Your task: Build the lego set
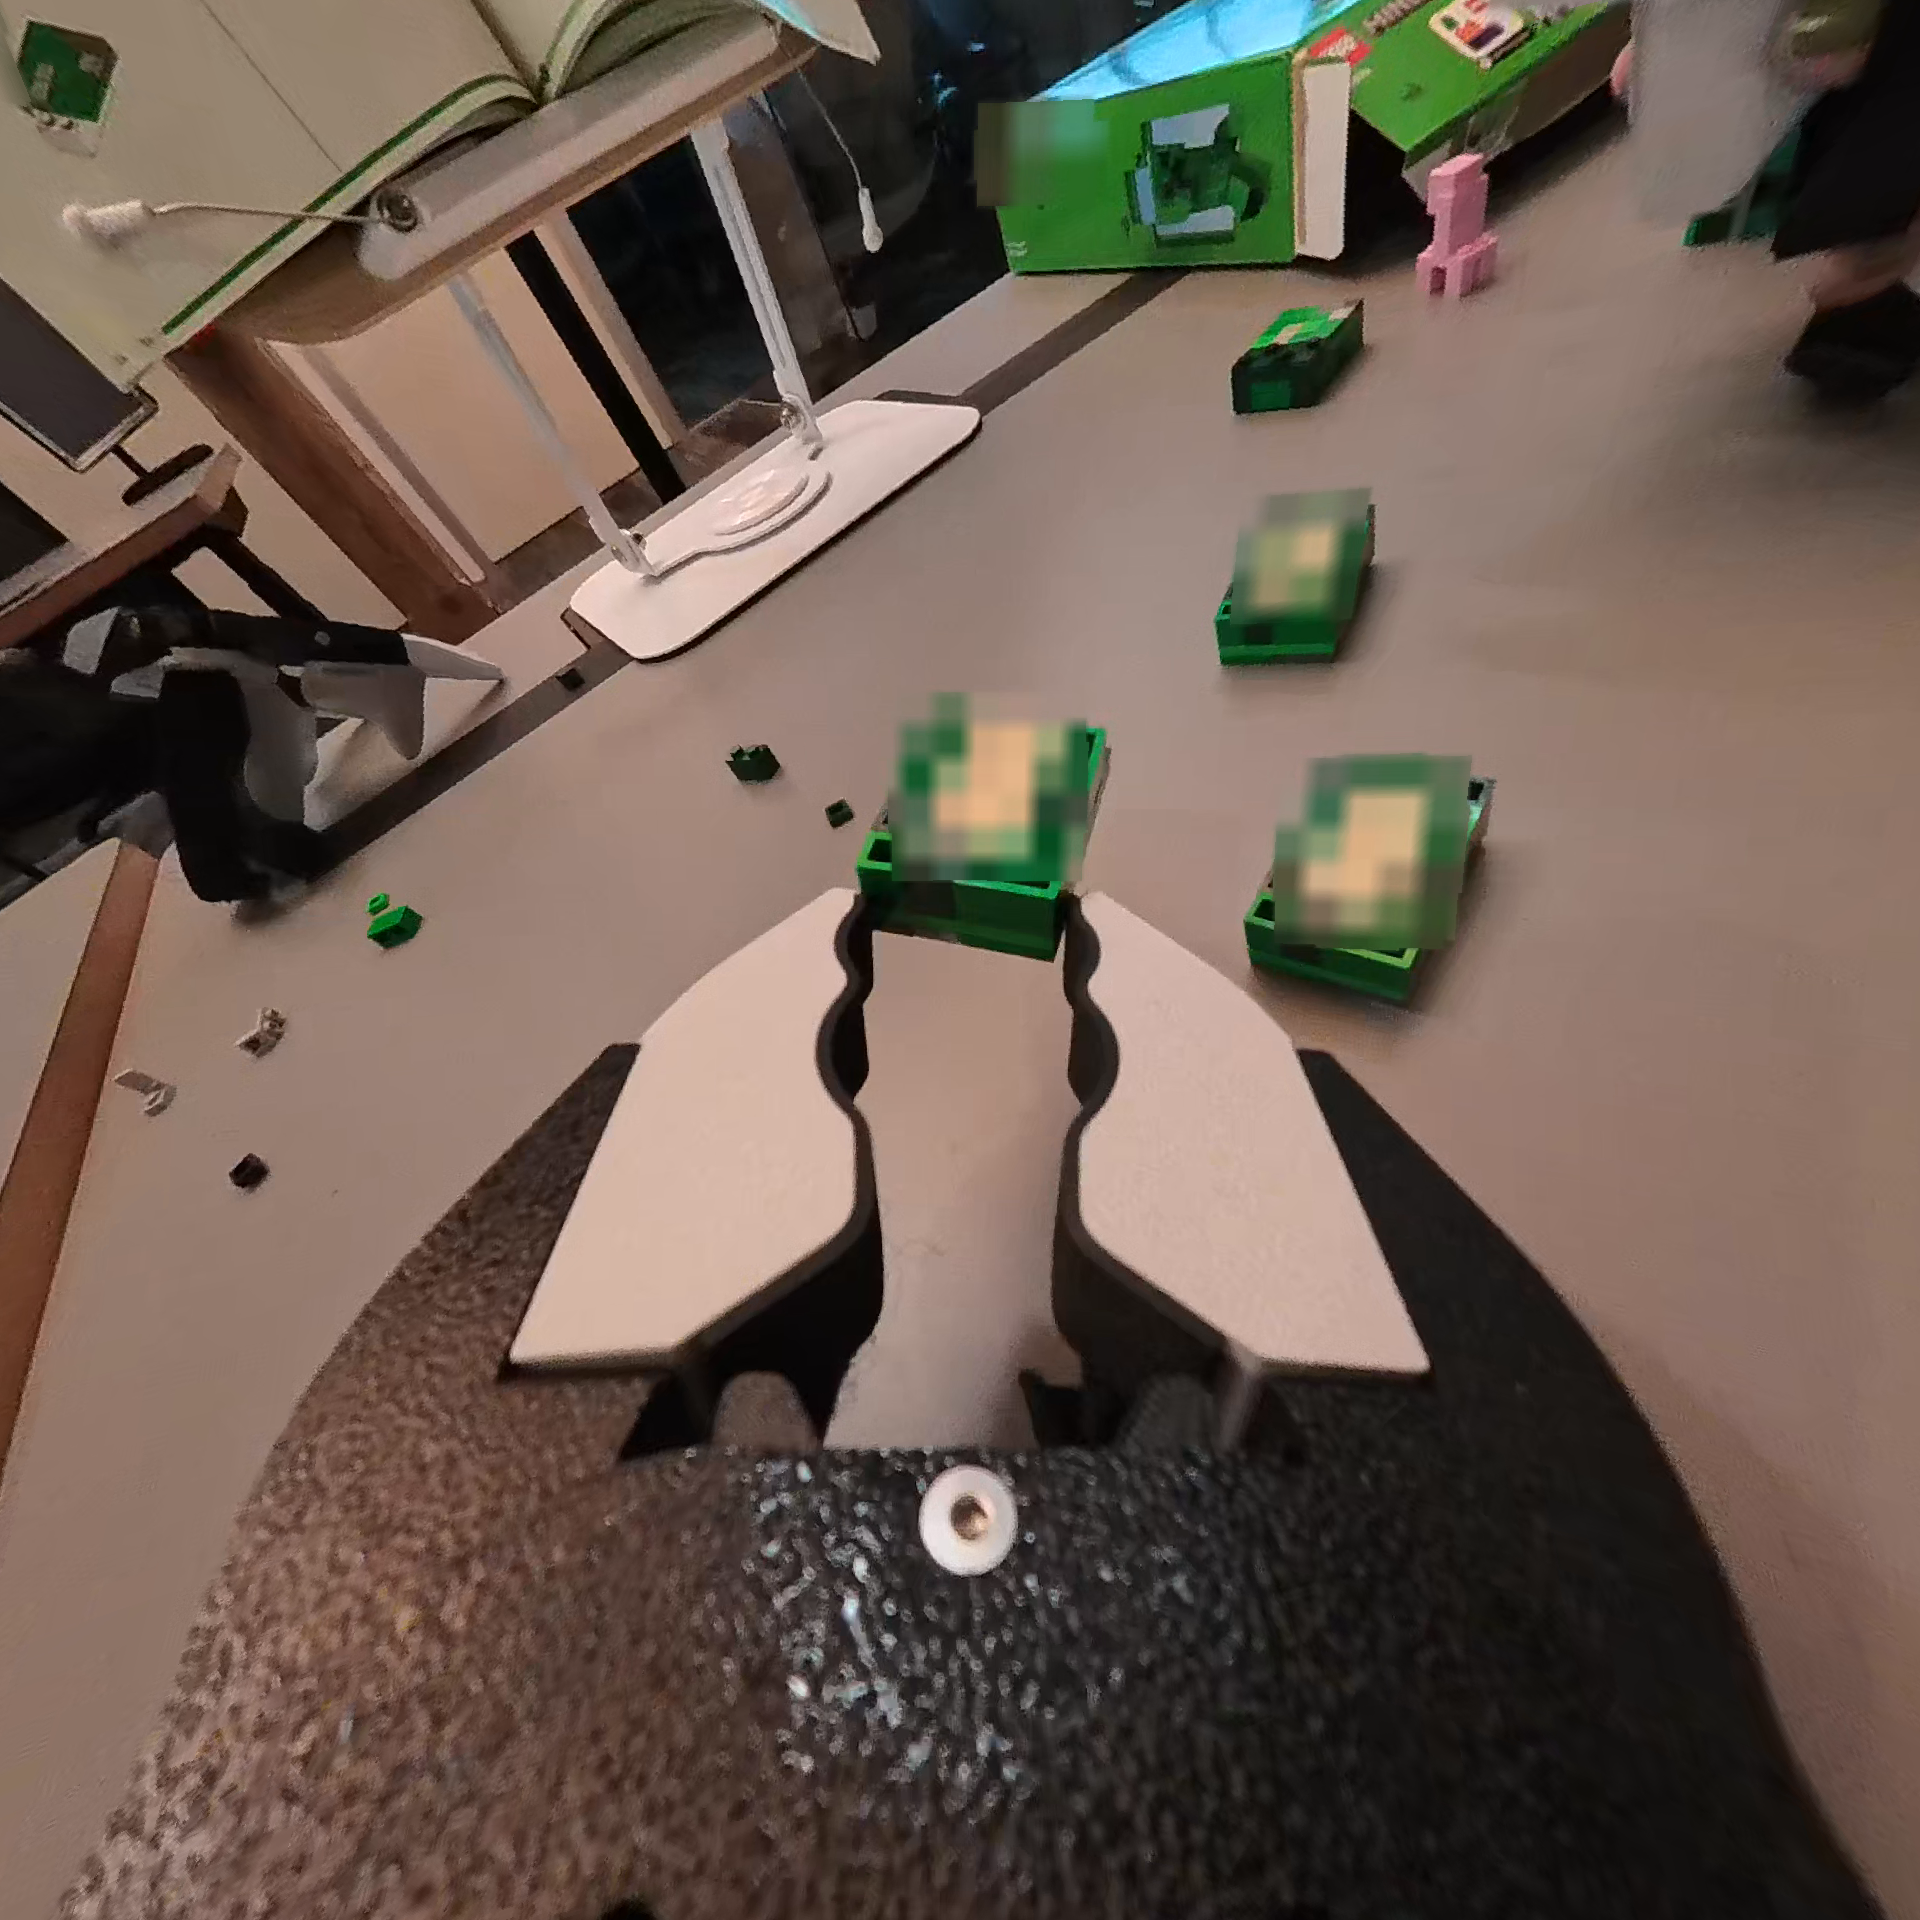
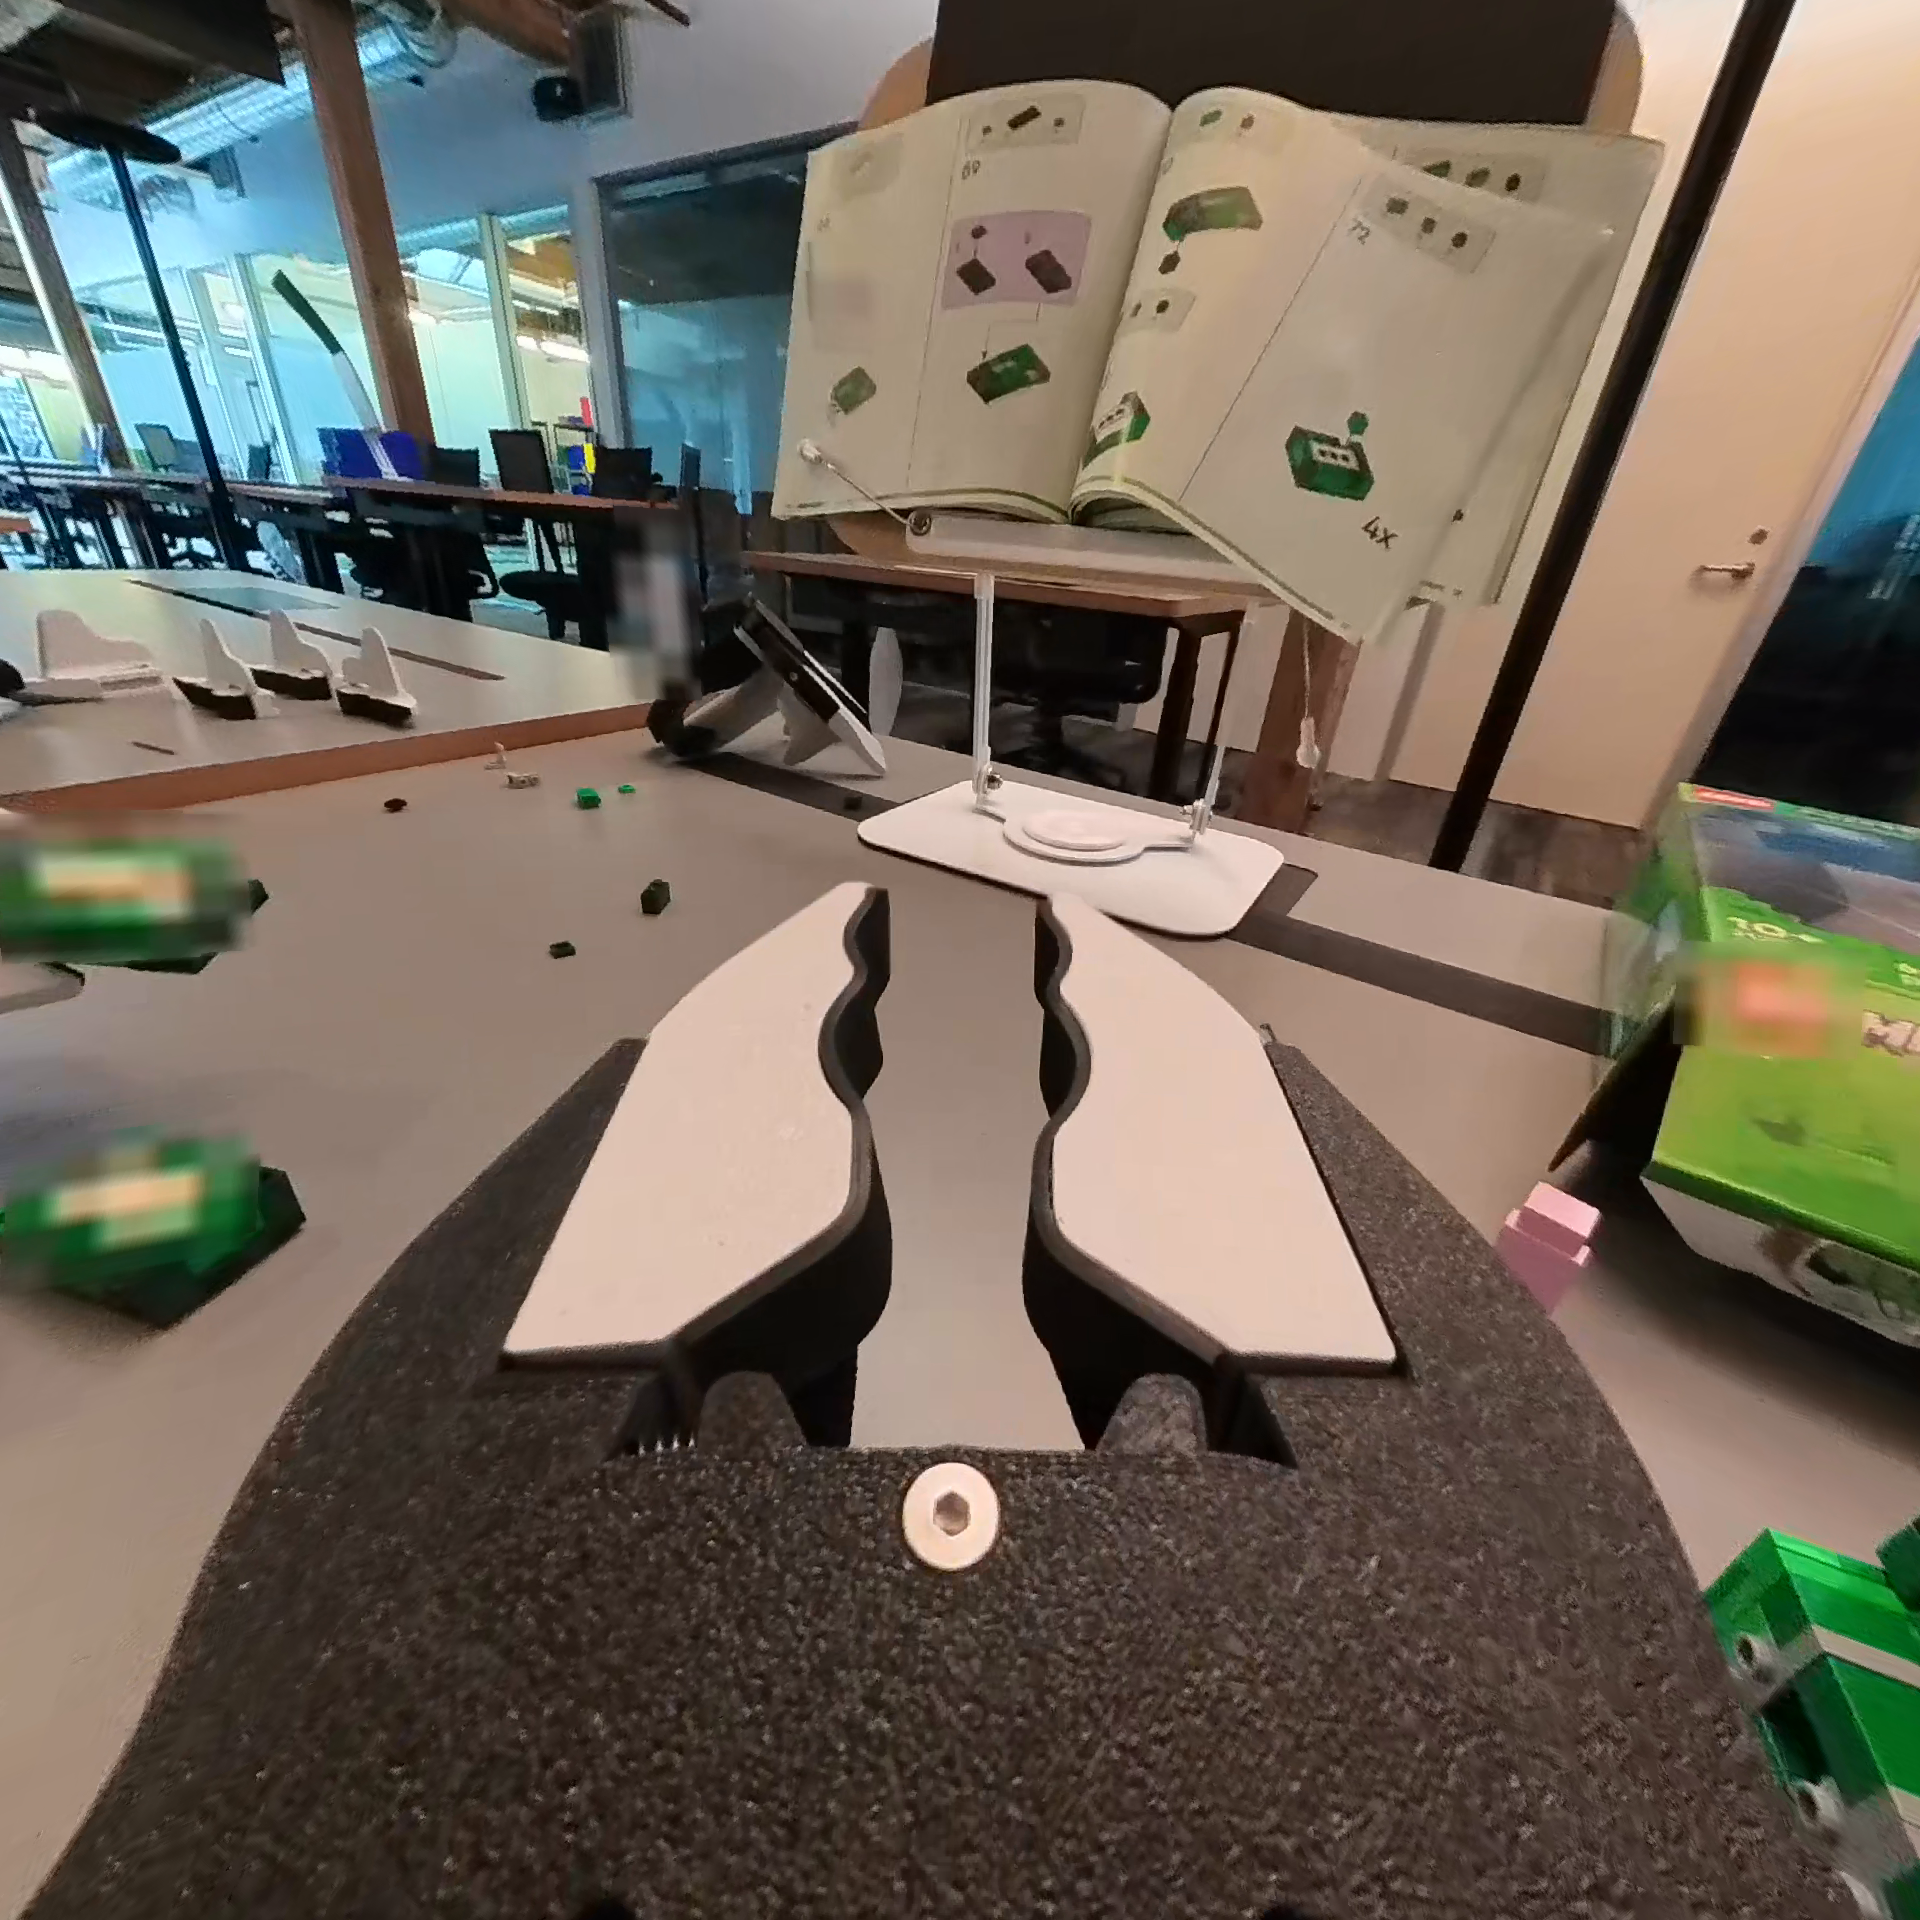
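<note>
**Both hand-held grippers released above grey worktop strewn with green brick pieces**

Left hand-held gripper [image 1: 966, 920]: spread apart, empty, tips just in front of the nearest small green brick block [image 1: 961, 920] at frame centre, contact impossible to tell. Three more green brick blocks beyond: one to the right [image 1: 1340, 961], one higher [image 1: 1283, 639], a darker one [image 1: 1297, 358] toward the upper right. Tops of three blocks hidden by mosaic patches.

Smooth matte grey worktop [image 1: 1558, 1195], with a dark seam running diagonally along its far edge. Scattered loose at left of the frame: tiny green bricks [image 1: 393, 923], a dark green piece [image 1: 753, 764], pale grey bits [image 1: 262, 1031], a black stud [image 1: 247, 1172]. Green cardboard set box [image 1: 1143, 182] lying at upper centre, small pink brick figure [image 1: 1455, 229] standing beside it.

Right hand-held gripper [image 2: 961, 909]: likewise parted, nothing between the fingers, hanging over bare worktop and aimed at the white flat base of a book stand [image 2: 1081, 857]. Open instruction booklet [image 2: 1143, 312] propped on that stand at upper centre. Green blocks blurred at the left edge, green box at right edge, pink figure at lower right.

Behind: open office room, long desks with dark chairs [image 2: 520, 468], glass partitions, wooden posts, a pale door [image 2: 1714, 468] at right.
</note>
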`<action>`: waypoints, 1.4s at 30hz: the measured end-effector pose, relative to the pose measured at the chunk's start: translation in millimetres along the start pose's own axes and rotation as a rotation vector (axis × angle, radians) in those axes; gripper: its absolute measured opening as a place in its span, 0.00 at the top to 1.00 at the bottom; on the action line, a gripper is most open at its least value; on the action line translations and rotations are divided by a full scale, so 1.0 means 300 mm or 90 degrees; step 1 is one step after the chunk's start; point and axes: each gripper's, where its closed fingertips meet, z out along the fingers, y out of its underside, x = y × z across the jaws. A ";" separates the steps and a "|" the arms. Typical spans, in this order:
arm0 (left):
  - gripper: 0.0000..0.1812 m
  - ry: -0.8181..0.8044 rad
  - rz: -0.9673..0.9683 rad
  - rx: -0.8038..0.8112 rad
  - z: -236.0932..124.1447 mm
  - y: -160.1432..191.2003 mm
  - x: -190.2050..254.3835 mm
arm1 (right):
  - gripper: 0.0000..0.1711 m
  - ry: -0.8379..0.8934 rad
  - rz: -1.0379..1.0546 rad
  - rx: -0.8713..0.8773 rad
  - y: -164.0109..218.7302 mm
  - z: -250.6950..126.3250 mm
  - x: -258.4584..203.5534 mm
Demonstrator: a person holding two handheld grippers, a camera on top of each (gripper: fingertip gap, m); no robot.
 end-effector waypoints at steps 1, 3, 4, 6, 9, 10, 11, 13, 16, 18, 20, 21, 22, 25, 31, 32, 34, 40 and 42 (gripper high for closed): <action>0.81 -0.001 0.006 -0.003 0.002 0.002 0.001 | 0.85 0.002 0.002 0.008 -0.005 -0.004 0.003; 0.81 -0.001 0.020 -0.010 0.007 0.006 0.007 | 0.86 0.003 0.009 0.016 -0.009 -0.007 0.007; 0.81 0.000 0.029 -0.013 0.009 0.008 0.011 | 0.86 0.002 0.014 0.016 -0.009 -0.007 0.009; 0.81 0.001 0.044 -0.018 0.012 0.012 0.019 | 0.87 0.003 0.023 0.018 -0.010 -0.008 0.014; 0.81 -0.004 0.057 -0.021 0.013 0.013 0.022 | 0.87 0.003 0.033 0.022 -0.011 -0.010 0.018; 0.81 -0.007 0.060 -0.022 0.014 0.014 0.022 | 0.88 0.003 0.035 0.023 -0.012 -0.010 0.020; 0.81 -0.009 0.065 -0.024 0.015 0.015 0.023 | 0.88 0.003 0.037 0.023 -0.012 -0.010 0.021; 0.81 -0.010 0.075 -0.029 0.018 0.019 0.027 | 0.88 0.003 0.039 0.024 -0.012 -0.010 0.022; 0.81 -0.011 0.084 -0.032 0.019 0.021 0.031 | 0.88 0.003 0.038 0.024 -0.013 -0.009 0.021; 0.81 -0.011 0.083 -0.030 0.019 0.019 0.031 | 0.89 0.002 0.036 0.024 -0.012 -0.008 0.020; 0.81 -0.011 0.083 -0.030 0.019 0.019 0.030 | 0.89 0.001 0.036 0.023 -0.012 -0.006 0.019; 0.81 -0.014 0.084 -0.029 0.019 0.019 0.029 | 0.89 0.000 0.036 0.023 -0.012 -0.006 0.019; 0.81 -0.017 0.085 -0.028 0.019 0.018 0.027 | 0.89 0.000 0.036 0.023 -0.012 -0.006 0.020; 0.81 -0.018 0.085 -0.025 0.018 0.016 0.027 | 0.89 0.001 0.038 0.023 -0.012 -0.005 0.021; 0.81 -0.018 0.085 -0.024 0.018 0.016 0.028 | 0.90 0.010 0.043 0.030 -0.016 -0.007 0.030; 0.81 -0.018 0.085 -0.023 0.018 0.015 0.028 | 0.91 0.017 0.043 0.034 -0.020 -0.010 0.035; 0.81 -0.021 0.084 -0.021 0.018 0.013 0.026 | 0.91 0.061 0.029 0.053 -0.038 -0.026 0.068; 0.81 -0.028 0.076 -0.013 0.015 0.008 0.018 | 0.94 0.162 -0.005 0.141 -0.115 -0.095 0.148; 0.81 -0.027 0.077 -0.014 0.016 0.008 0.018 | 0.94 0.166 -0.003 0.144 -0.118 -0.098 0.153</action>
